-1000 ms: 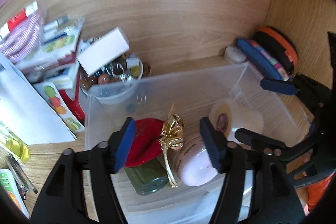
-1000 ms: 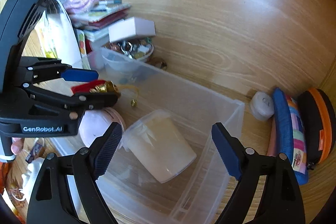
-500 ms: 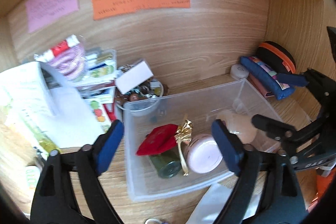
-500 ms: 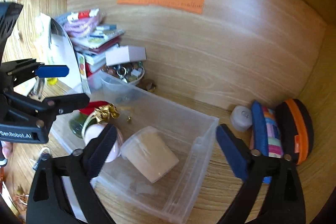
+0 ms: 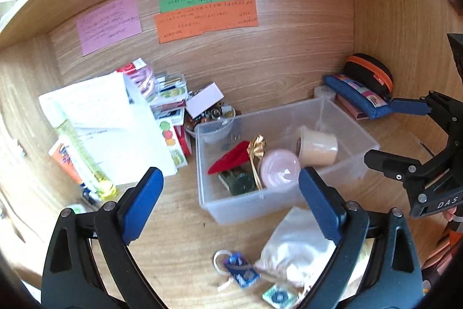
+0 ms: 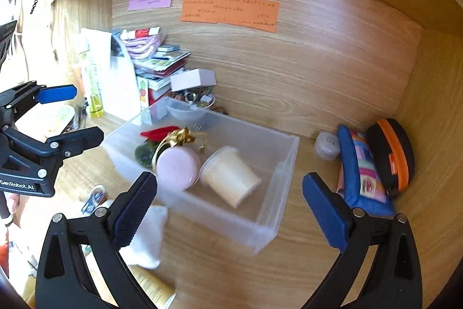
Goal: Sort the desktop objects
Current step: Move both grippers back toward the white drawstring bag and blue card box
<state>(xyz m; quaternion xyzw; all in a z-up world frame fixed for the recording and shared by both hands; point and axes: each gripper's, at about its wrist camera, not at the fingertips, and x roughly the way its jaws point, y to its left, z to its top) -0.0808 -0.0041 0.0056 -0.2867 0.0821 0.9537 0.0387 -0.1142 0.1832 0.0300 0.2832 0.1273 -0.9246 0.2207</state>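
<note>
A clear plastic bin [image 5: 289,194] [image 6: 285,164] stands on the wooden desk. In it lie a red pouch [image 5: 231,160], a gold bow [image 5: 256,148], a green jar [image 5: 240,183], a pink round case [image 5: 279,168] [image 6: 178,167] and a cream cup on its side [image 5: 318,149] [image 6: 228,178]. My left gripper [image 5: 231,206] is open and empty, in front of the bin. My right gripper [image 6: 230,206] is open and empty, over the bin's near side. A white cloth pouch [image 5: 292,251] [image 6: 147,233] lies in front of the bin.
Papers, booklets and a white box [image 5: 204,100] pile up left of the bin beside a bowl of trinkets [image 5: 214,118]. A yellow bottle [image 5: 84,155] lies at left. A blue pouch [image 6: 361,170] and a black-orange case [image 6: 390,152] stand at right. Small packets [image 5: 241,271] lie in front.
Both grippers have pulled back and up from the bin, so more of the desk shows. The left gripper has opened wider. The things in the bin have not moved.
</note>
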